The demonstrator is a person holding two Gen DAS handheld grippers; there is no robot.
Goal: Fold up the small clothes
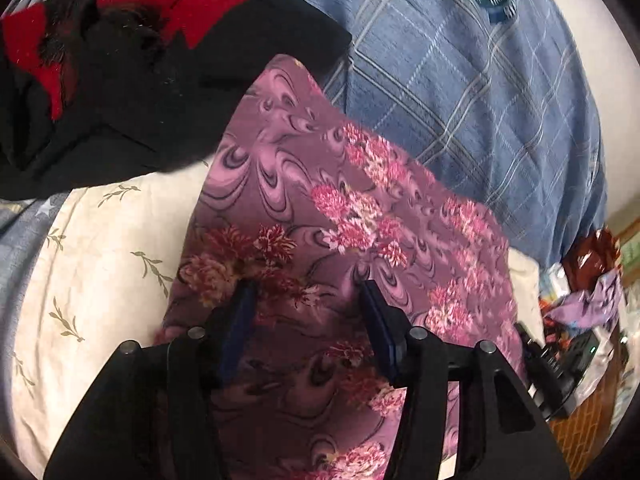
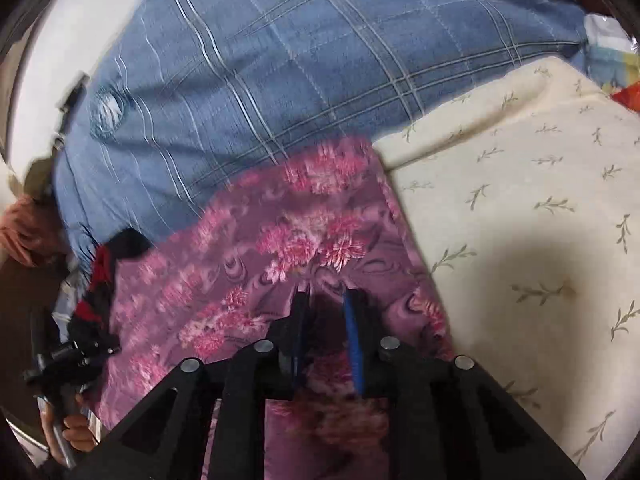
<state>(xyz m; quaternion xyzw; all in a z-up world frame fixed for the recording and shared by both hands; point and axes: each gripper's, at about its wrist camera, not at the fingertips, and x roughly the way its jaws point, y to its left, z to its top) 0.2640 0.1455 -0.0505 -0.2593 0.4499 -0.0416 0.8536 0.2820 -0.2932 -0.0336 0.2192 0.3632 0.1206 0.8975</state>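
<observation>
On the cream leaf-print bedsheet [image 2: 520, 208], the left gripper [image 1: 306, 294] gapes and the right gripper [image 2: 326, 300] stands narrowly parted over the purple floral garment [image 1: 320, 208], apparently mid-fold, needing a fresh edge pinch next.

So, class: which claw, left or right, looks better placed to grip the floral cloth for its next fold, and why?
Probably the right claw: its nearly closed jaws already straddle a raised ridge of the floral cloth. The left claw hangs open over flat fabric, nothing pinched.

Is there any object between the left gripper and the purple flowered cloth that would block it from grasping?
Nothing visible blocks it. The left gripper is open directly over the purple flowered cloth, with only that fabric between its fingers. The black and red garment lies farther off, overlapping only the cloth's far corner, away from the gripper.
</observation>
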